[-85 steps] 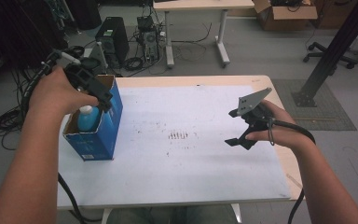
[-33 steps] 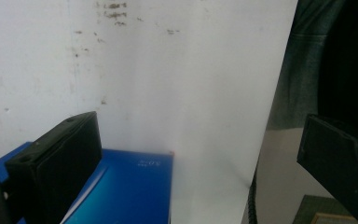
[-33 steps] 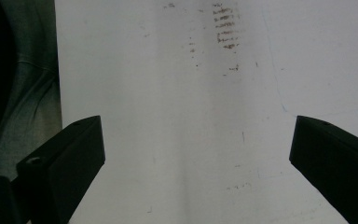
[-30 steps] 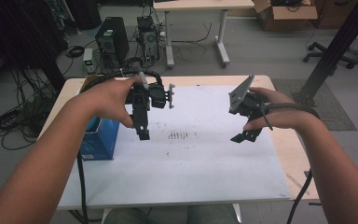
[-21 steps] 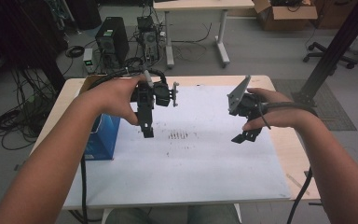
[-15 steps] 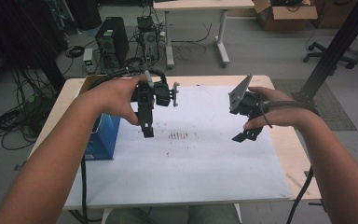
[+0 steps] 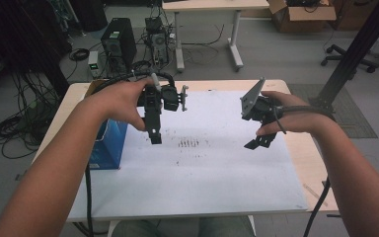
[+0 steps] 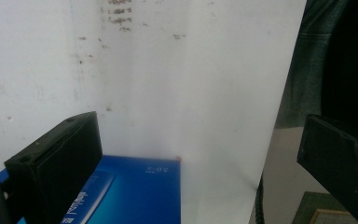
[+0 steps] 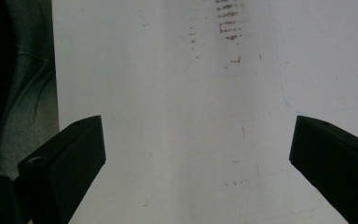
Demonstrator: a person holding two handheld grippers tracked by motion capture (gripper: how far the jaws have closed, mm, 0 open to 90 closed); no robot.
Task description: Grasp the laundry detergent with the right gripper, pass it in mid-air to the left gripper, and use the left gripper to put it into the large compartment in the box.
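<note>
Both forearms are bare, with no sleeves. The left gripper [image 7: 155, 139] is black and blocky, with a silver knob on top and a black cable trailing from it. The right gripper [image 7: 259, 142] is black under a grey three-cornered plate, with a black cable across the wrist. The fingers [image 9: 65, 161] are flat black slabs with small screw holes.

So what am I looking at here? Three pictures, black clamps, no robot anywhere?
A person holds a hand tool in each hand; each tool ends in two black jaws. The high view looks down on the table from above the person: the left gripper and the right gripper hang over a white sheet with dark smudges. A blue box stands at the table's left edge. The other two pictures come from cameras riding on the tools, looking along their jaws. The left gripper view shows the box below, the right gripper view the sheet. Both grippers are open and hold nothing.
</note>
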